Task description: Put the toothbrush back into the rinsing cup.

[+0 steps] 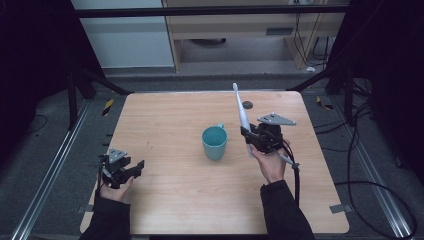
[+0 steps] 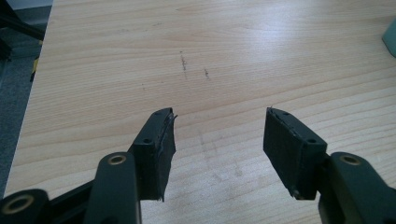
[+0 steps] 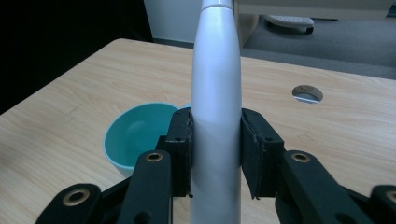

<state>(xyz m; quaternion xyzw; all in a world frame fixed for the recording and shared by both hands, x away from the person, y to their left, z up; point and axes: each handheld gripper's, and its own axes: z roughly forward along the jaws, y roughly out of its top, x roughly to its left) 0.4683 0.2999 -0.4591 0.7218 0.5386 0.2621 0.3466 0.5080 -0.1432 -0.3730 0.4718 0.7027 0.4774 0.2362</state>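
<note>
Two hand-held grippers: my right hand-held gripper (image 1: 248, 136) clamps the white electric toothbrush (image 1: 242, 111) upright, with the teal cup (image 1: 215, 142) at its nine o'clock. I'd shift left, centre over the rim, then lower slowly. My left hand-held gripper (image 1: 131, 169) idles released above the desk (image 1: 175, 195).

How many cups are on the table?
1. The teal cup stands upright near the middle of the table, just left of the right claw, which holds a white electric toothbrush. It also shows behind that claw's jaws in the right gripper view.
</note>
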